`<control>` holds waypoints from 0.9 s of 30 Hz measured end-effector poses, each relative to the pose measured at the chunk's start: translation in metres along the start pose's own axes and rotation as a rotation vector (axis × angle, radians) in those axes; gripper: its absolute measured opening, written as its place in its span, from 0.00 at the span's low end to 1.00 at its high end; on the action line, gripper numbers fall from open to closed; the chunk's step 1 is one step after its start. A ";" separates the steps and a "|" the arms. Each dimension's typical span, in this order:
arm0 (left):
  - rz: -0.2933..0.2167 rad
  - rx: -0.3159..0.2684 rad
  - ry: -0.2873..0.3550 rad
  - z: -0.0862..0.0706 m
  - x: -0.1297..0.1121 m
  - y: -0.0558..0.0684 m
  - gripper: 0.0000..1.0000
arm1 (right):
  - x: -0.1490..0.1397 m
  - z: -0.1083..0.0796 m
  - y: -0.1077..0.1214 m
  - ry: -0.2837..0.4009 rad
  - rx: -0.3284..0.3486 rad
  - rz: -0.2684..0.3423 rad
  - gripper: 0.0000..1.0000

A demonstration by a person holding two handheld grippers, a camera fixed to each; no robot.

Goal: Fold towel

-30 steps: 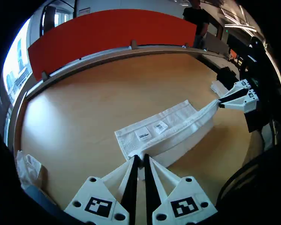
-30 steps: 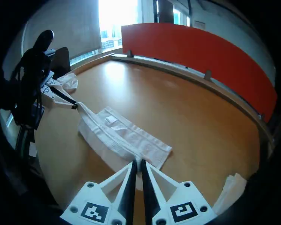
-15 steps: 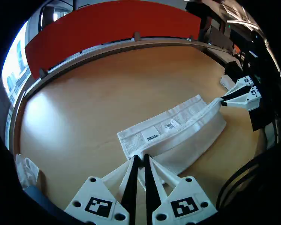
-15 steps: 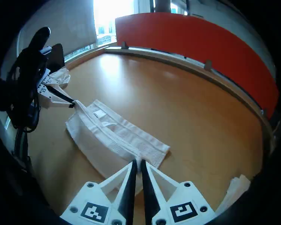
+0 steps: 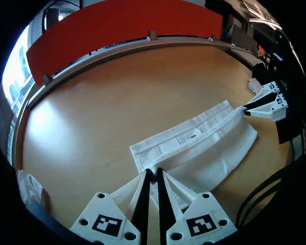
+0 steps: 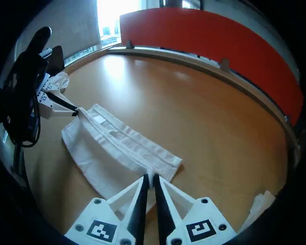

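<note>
A white towel (image 5: 202,145) lies lengthwise on the wooden table (image 5: 112,102), its near long edge lifted and doubled over the far half. My left gripper (image 5: 153,173) is shut on one corner of that lifted edge. My right gripper (image 6: 150,179) is shut on the other corner of the same towel (image 6: 112,145). In the left gripper view the right gripper (image 5: 245,111) pinches the towel's far end. In the right gripper view the left gripper (image 6: 74,112) holds the opposite end, with a dark-sleeved arm behind it. A small label patch (image 5: 194,134) shows on the towel.
An orange divider panel (image 5: 124,28) stands along the table's far edge. Crumpled white cloth (image 5: 28,185) lies at the near left in the left gripper view, and white cloth (image 6: 261,202) sits at the right edge in the right gripper view. Dark cables (image 6: 18,122) hang beside the left gripper.
Both grippers have carried the lifted edge forward over the towel. The folded layer now spreads wider and lower onto the flat half, covering more of the label patches.
</note>
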State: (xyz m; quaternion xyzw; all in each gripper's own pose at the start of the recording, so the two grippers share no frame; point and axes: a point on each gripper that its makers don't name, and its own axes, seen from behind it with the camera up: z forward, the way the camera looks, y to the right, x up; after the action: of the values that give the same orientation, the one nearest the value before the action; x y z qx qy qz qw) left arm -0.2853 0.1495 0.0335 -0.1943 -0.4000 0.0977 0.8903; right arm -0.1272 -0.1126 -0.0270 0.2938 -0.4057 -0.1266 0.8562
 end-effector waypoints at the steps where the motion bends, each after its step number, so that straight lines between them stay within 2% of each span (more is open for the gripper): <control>1: 0.000 0.000 -0.002 0.001 0.000 0.000 0.13 | 0.000 0.001 0.001 0.000 -0.003 -0.003 0.13; 7: -0.003 0.011 -0.011 0.008 -0.003 -0.003 0.19 | 0.000 0.007 0.011 -0.004 -0.029 -0.016 0.24; 17: 0.003 0.055 -0.002 0.011 0.002 -0.018 0.36 | -0.001 0.012 0.028 -0.018 -0.076 -0.030 0.61; 22: -0.011 0.068 0.008 0.009 0.006 -0.025 0.41 | 0.002 0.012 0.035 -0.011 -0.098 -0.030 0.63; 24: -0.020 0.074 0.013 0.008 0.007 -0.028 0.47 | 0.003 0.012 0.038 -0.005 -0.107 -0.030 0.67; 27: -0.034 0.080 0.017 0.005 0.009 -0.033 0.69 | 0.006 0.011 0.042 0.003 -0.121 -0.031 0.77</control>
State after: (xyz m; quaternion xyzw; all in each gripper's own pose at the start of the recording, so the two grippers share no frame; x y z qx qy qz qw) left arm -0.2831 0.1237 0.0567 -0.1526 -0.3914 0.0968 0.9023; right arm -0.1328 -0.0858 0.0077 0.2481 -0.3916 -0.1637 0.8708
